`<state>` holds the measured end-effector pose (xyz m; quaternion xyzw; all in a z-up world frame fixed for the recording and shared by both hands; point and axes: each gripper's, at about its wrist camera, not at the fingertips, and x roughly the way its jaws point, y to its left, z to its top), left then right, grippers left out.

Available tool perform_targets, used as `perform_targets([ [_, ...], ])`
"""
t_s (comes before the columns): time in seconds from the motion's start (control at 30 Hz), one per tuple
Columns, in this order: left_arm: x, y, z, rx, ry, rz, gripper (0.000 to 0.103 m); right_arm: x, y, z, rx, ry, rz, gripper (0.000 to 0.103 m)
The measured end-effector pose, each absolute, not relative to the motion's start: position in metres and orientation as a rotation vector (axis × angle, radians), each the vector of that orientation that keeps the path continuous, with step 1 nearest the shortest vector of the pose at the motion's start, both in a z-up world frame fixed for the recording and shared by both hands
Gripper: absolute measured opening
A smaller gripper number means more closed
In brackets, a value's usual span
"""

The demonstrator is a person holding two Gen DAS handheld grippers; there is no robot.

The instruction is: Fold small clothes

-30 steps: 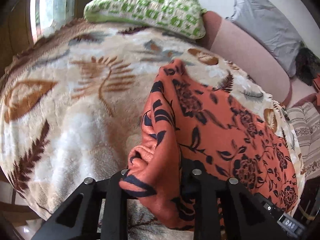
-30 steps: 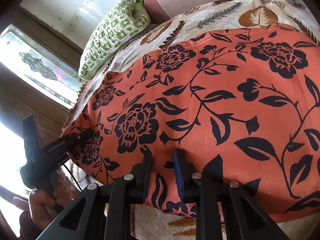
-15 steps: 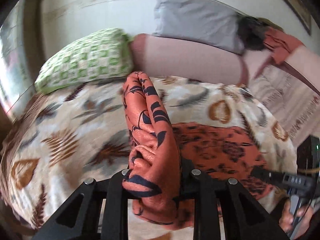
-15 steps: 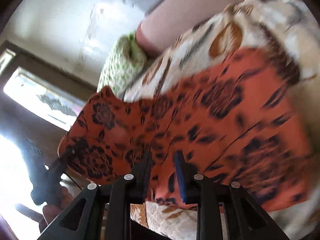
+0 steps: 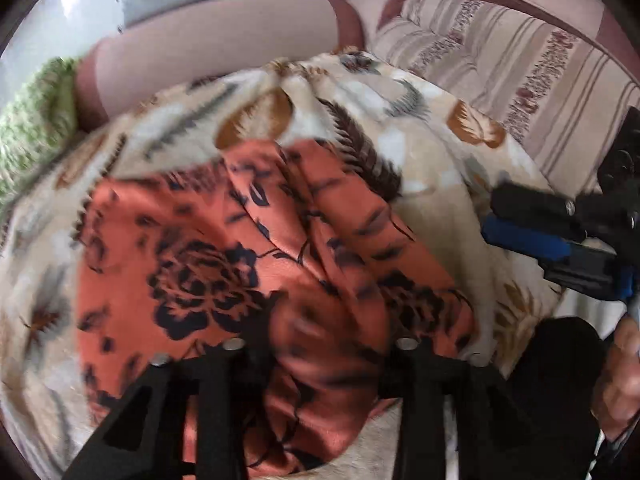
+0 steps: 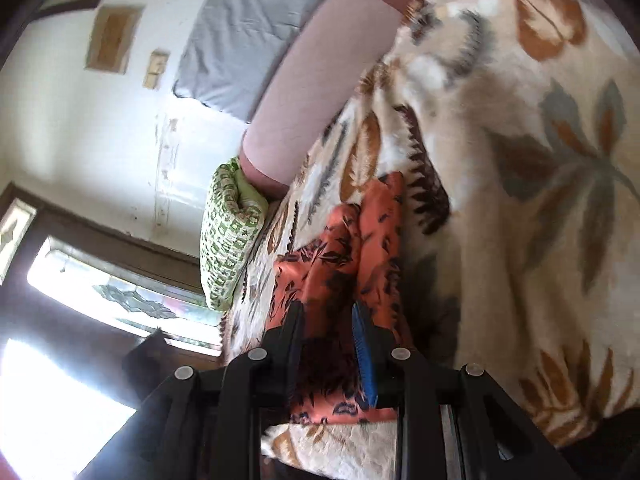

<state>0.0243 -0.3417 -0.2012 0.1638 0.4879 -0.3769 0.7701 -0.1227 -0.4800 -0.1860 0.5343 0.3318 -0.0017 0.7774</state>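
From my left wrist camera: my left gripper (image 5: 326,344) fills the bottom of the frame, and its jaws have just been opening. A thick fold of the orange floral garment (image 5: 224,264) sits bunched between the two black fingers (image 5: 216,408), but they stand wide now and the picture is too blurred for me to say the pads press on it. The garment spreads from the lower middle up toward the centre, lying on the leaf-patterned blanket (image 5: 432,152). At the right edge my right gripper (image 5: 532,232) pokes in, blue pad showing, clear of the cloth in this view. A hand (image 5: 624,376) shows at the lower right. Along the top runs a pink sofa back (image 5: 224,40), with a striped cushion (image 5: 504,52) at the upper right and a green pillow (image 5: 32,132) at the left edge.

From my right wrist camera: my right gripper (image 6: 326,344) sits at the bottom centre, and its jaws have just been opening too. The orange floral garment (image 6: 336,248) runs up as a narrow crumpled strip from between the fingers toward the middle of the frame; the cloth is in the gap, yet I cannot tell if the pads grip it. The blanket (image 6: 540,160) fills the right half. The green pillow (image 6: 232,240) stands left of centre, a window (image 6: 120,296) at the lower left, a grey cushion (image 6: 248,48) at the top.
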Motion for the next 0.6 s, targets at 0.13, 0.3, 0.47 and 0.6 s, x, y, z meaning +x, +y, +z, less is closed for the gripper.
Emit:
perform_targets([
  [0.13,0.018,-0.317,-0.169,0.287,1.014,-0.921,0.057,-0.118,-0.476,-0.183,1.191,0.694,0.013,0.082],
  [0.3,0.020,-0.257,-0.124,0.294,0.836,-0.859,0.074,-0.092,-0.451,-0.173,1.175,0.728,0.090,0.082],
  [0.47,0.053,-0.209,-0.140,0.349,0.884,-0.607,0.074,-0.061,-0.426,-0.187,1.124,0.866,0.063,0.082],
  [0.6,0.073,-0.189,-0.174,0.321,0.977,-0.518,0.074,-0.033,-0.409,-0.209,1.069,0.996,-0.007,0.082],
])
